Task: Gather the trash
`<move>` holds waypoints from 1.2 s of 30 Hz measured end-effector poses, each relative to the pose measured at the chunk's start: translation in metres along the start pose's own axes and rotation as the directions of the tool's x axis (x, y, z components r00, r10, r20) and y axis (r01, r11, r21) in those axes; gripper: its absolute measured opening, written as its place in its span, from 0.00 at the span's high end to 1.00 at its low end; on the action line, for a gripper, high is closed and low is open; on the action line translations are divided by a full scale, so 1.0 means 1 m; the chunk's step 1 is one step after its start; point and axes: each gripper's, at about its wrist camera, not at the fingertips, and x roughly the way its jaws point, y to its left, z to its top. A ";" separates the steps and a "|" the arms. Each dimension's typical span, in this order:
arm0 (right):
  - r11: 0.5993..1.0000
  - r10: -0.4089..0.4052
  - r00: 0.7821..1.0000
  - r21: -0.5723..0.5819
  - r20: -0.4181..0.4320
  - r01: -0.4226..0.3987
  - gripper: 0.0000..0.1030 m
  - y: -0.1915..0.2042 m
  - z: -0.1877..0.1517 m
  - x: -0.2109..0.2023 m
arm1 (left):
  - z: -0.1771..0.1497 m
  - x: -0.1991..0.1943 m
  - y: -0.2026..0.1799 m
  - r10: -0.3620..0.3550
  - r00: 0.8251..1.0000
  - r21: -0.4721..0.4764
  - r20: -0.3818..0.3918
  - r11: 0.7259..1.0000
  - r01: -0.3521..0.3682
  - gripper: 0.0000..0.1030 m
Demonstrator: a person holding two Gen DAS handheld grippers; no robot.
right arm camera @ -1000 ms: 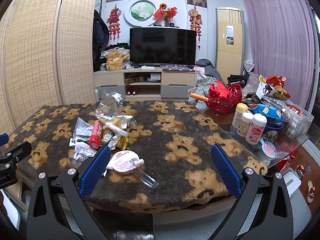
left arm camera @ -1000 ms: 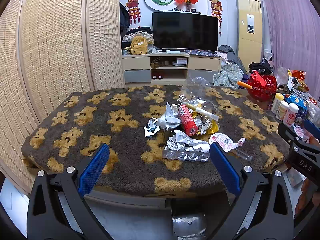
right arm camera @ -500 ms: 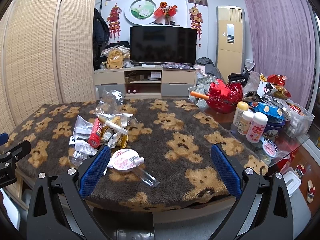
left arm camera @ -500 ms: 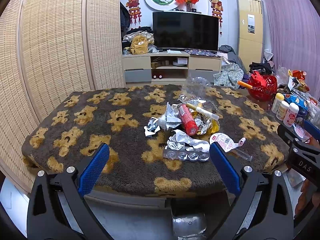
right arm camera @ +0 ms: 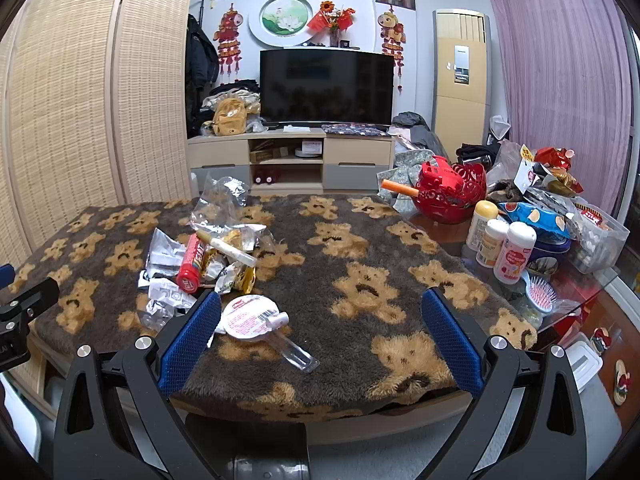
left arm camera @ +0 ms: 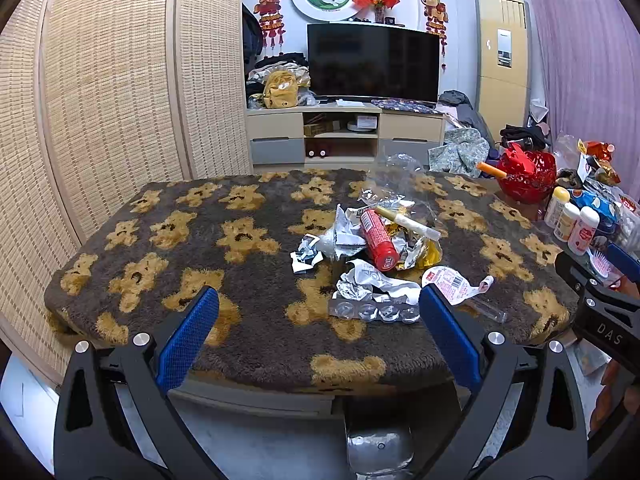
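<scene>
A heap of trash lies on the bear-patterned blanket [left arm camera: 248, 272]: a red tube [left arm camera: 378, 238] [right arm camera: 191, 261], a white stick wrapper [left arm camera: 408, 223] [right arm camera: 226, 248], crumpled foil wrappers [left arm camera: 362, 282] [right arm camera: 164, 292], a clear blister strip [left arm camera: 374, 311], a round pink-printed lid [left arm camera: 446, 280] [right arm camera: 248, 316] and a clear plastic tube [right arm camera: 294, 350]. My left gripper [left arm camera: 318, 334] is open and empty, short of the table's near edge, facing the heap. My right gripper [right arm camera: 320, 336] is open and empty too, with the lid and tube just inside its left finger.
Right of the blanket stand a red basket [right arm camera: 450, 196], three small bottles [right arm camera: 502, 246], a snack bag [right arm camera: 538, 220] and a pink hairbrush [right arm camera: 540, 286]. A TV cabinet [right arm camera: 292, 156] stands behind, a woven screen [left arm camera: 100, 100] on the left.
Both views have tilted down slightly, so the room sits lower in frame; the trash has not moved and both grippers stay open.
</scene>
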 end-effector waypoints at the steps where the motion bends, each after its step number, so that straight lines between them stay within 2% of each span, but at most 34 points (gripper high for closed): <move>1: 1.000 0.001 1.000 0.000 -0.001 -0.001 0.03 -0.001 0.001 0.000 | 0.000 0.000 0.000 0.001 1.000 0.001 0.000 1.000 -0.001 0.08; 14: 1.000 0.003 1.000 0.018 -0.018 -0.003 0.03 -0.006 0.002 0.004 | -0.001 0.001 0.003 0.007 1.000 -0.001 -0.009 1.000 -0.007 0.08; 19: 0.997 0.030 0.996 0.067 -0.090 -0.023 0.03 -0.016 0.000 0.019 | -0.002 0.013 0.003 0.026 0.998 0.038 -0.050 0.999 -0.024 0.08; 24: 0.998 0.048 0.985 0.038 -0.168 -0.042 0.03 -0.010 -0.009 0.038 | -0.009 0.029 0.005 0.027 0.992 0.053 -0.123 0.998 -0.021 0.08; 27: 0.999 0.051 0.975 0.027 -0.217 -0.046 0.03 -0.009 -0.014 0.050 | -0.015 0.042 0.005 0.027 0.985 0.065 -0.170 0.998 -0.016 0.08; 31: 0.995 0.099 0.955 0.050 -0.280 -0.088 0.03 -0.014 -0.019 0.065 | -0.019 0.055 0.007 0.022 0.977 0.056 -0.214 0.998 -0.010 0.08; 36: 0.994 0.091 0.944 -0.027 -0.317 -0.105 0.03 -0.008 -0.024 0.086 | -0.019 0.066 0.010 0.021 0.973 0.033 -0.231 0.999 -0.014 0.08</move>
